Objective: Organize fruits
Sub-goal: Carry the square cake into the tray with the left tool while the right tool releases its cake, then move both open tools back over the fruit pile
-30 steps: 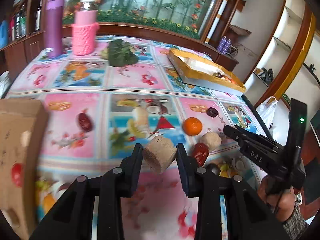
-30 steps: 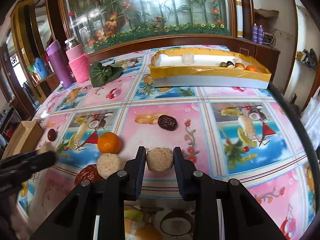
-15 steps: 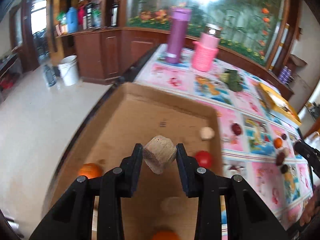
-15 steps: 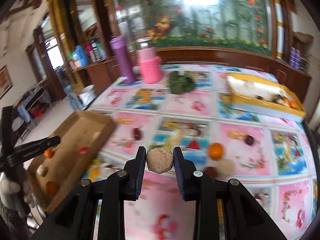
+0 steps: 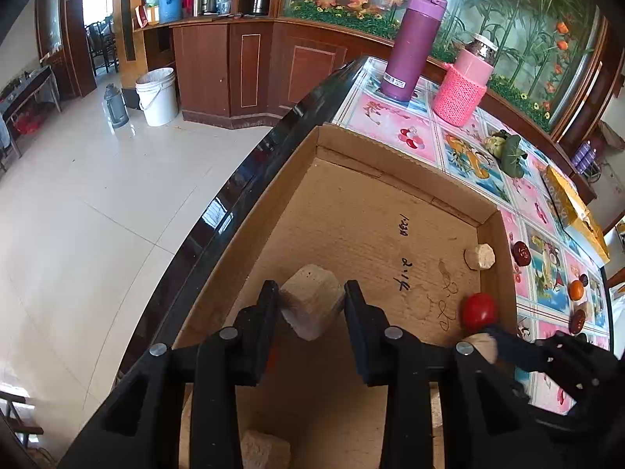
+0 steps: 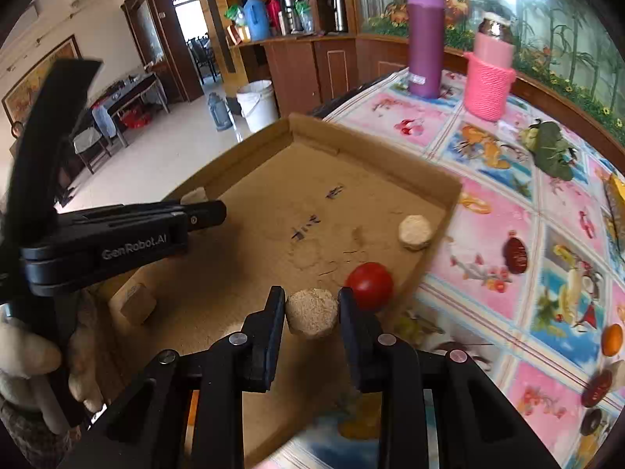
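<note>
Cardboard box (image 5: 390, 164): 1. Beige chunks (image 5: 310, 306): 4, two gripped. Red tomato (image 6: 369, 283): 1. Orange (image 6: 611, 339): 1. Purple bottle (image 6: 425, 39): 1. Pink-sleeved jar (image 6: 488, 78): 1.

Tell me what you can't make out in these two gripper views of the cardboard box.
- Near end of the cardboard box: left wrist view, hidden behind the left gripper.
- Tan block: left wrist view, cut off by the bottom edge.
- Pen writing on the box floor: right wrist view, blurred and too small to read.
- Dark fruits on the table: right wrist view, smeared at the right edge.
</note>
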The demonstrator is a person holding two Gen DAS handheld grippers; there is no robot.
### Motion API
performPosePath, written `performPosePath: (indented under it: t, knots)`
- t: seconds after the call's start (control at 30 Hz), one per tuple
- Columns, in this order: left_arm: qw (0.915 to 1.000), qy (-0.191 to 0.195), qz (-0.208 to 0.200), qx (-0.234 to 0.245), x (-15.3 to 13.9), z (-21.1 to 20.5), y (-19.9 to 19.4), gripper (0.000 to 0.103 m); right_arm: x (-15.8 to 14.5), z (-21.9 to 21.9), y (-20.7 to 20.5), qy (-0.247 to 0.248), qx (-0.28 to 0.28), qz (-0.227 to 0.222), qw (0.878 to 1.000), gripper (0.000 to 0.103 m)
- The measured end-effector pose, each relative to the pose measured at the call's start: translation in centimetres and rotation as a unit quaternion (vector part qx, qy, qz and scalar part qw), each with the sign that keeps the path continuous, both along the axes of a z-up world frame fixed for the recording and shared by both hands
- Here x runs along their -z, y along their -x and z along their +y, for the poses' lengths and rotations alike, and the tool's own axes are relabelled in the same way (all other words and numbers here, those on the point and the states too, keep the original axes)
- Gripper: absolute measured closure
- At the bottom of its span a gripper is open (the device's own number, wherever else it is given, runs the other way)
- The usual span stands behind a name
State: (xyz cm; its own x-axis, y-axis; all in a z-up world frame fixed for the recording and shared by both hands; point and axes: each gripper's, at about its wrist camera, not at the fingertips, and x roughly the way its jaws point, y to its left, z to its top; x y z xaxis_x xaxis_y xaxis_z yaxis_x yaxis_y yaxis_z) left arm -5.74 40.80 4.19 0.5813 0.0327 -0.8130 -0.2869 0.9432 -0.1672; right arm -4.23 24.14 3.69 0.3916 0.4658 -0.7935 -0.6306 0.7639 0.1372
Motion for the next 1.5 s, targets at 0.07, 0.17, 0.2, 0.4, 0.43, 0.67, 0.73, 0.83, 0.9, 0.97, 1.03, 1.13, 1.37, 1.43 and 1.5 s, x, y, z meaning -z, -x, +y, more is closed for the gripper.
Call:
performPosePath:
  t: [0.07,0.17,0.2,0.4,0.43,0.67,0.73,0.83,0.9,0.97,1.03,1.13,1.37,1.43,1.5]
  knots:
    - [1.0,0.006,-0.005,-0.004,-0.2,0.3,0.4,0.07,0.6,0.9,-0.1,0.009,-0.002,0.002,1.0,0.072]
    - [0.9995,0.018,-0.019,-0.014,-0.8,0.8,1.3,0.067,1.4,1.8,-0.4,0.022,-0.004,0.0,1.0,0.072]
    - [0.9993,0.021,-0.027,-0.018,-1.1,0.9,1.8,0.066,1.6,2.0,-0.4,0.025,-0.004,0.002,1.0,0.072]
    - [0.9959,0.014,-0.076,-0.045,-3.5,0.6,5.0,0.055,1.1,2.3,0.3,0.02,-0.002,-0.003,1.0,0.07]
    - [0.9952,0.009,-0.084,-0.05,-3.9,0.5,5.5,0.053,0.7,2.2,0.5,0.016,-0.002,-0.008,1.0,0.069]
    - [0.9829,-0.047,-0.159,-0.079,-7.5,-3.1,10.1,0.021,-2.7,-1.6,3.2,-0.029,0.02,-0.047,0.998,0.051]
    - [0.9789,-0.059,-0.182,-0.073,-8.5,-5.0,11.1,0.016,-3.3,-3.5,4.1,-0.036,0.035,-0.057,0.997,0.046]
    - [0.9774,-0.074,-0.194,-0.043,-9.1,-7.7,11.2,0.013,-3.7,-6.8,5.2,-0.054,0.069,-0.067,0.994,0.038]
    - [0.9788,-0.076,-0.189,-0.024,-9.0,-9.5,10.8,0.013,-3.8,-9.2,5.6,-0.068,0.094,-0.063,0.991,0.038]
    - [0.9817,-0.081,-0.172,-0.001,-8.6,-11.9,10.1,0.013,-3.8,-11.9,5.9,-0.08,0.125,-0.057,0.987,0.038]
    - [0.9819,-0.099,-0.161,0.018,-8.1,-14.2,9.7,0.013,-3.8,-14.1,6.1,-0.091,0.151,-0.053,0.983,0.038]
    - [0.9792,-0.122,-0.156,0.045,-7.5,-17.7,9.4,0.013,-4.1,-17.3,6.9,-0.099,0.181,-0.057,0.977,0.037]
    - [0.971,-0.151,-0.154,0.102,-7.5,-23.5,9.4,0.013,-3.7,-23.1,8.3,-0.112,0.23,-0.065,0.965,0.035]
    - [0.9688,-0.158,-0.152,0.114,-7.5,-24.6,9.4,0.013,-3.5,-24.3,8.4,-0.118,0.243,-0.06,0.961,0.035]
    - [0.9669,-0.166,-0.149,0.124,-7.4,-25.4,9.5,0.013,-3.4,-25.2,8.5,-0.123,0.251,-0.058,0.958,0.035]
